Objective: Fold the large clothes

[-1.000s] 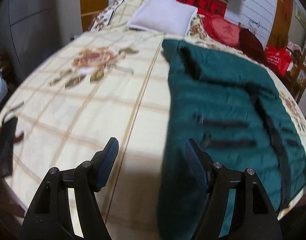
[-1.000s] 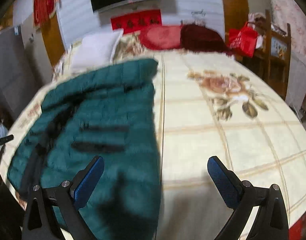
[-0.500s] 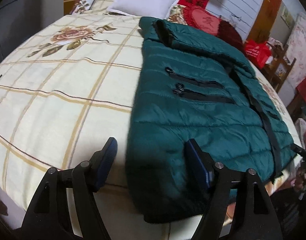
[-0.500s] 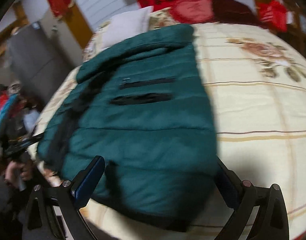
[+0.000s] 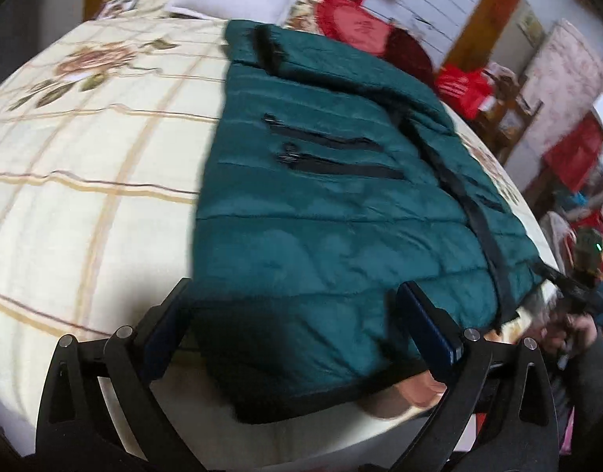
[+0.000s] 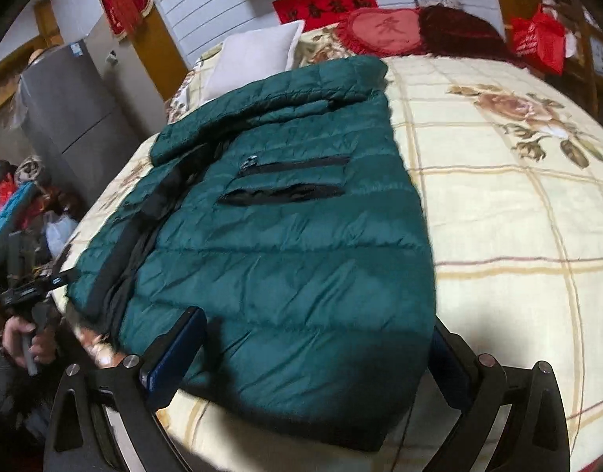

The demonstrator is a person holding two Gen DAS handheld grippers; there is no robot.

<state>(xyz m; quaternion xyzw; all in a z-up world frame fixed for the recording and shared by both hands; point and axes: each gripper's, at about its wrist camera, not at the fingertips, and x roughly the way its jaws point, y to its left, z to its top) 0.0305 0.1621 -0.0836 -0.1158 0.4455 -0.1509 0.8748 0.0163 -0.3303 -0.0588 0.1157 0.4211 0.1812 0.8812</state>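
A dark green puffer jacket (image 5: 321,212) (image 6: 285,244) lies flat on the bed, collar towards the pillows, two black zip pockets facing up. Its near hem corner sits between the fingers of my left gripper (image 5: 293,303), whose jaws are opening wide; the pads do not press on the fabric. My right gripper (image 6: 317,328) also stands wide open, its fingers straddling the hem, with the jacket's right edge next to the right finger (image 6: 445,350). The black front placket (image 5: 478,216) (image 6: 124,244) runs along the jacket's side.
The cream checked bedsheet (image 5: 85,181) (image 6: 517,216) with rose prints spreads beside the jacket. A white pillow (image 6: 254,59) and red cushions (image 6: 384,31) lie at the head. A hand holding a dark device (image 6: 22,299) (image 5: 568,299) is at the bed's edge. A grey fridge (image 6: 69,118) stands behind.
Both views have tipped down and come closer to the jacket's near hem. The left jaws have spread wider, and the hem now lies between the fingers of each gripper.
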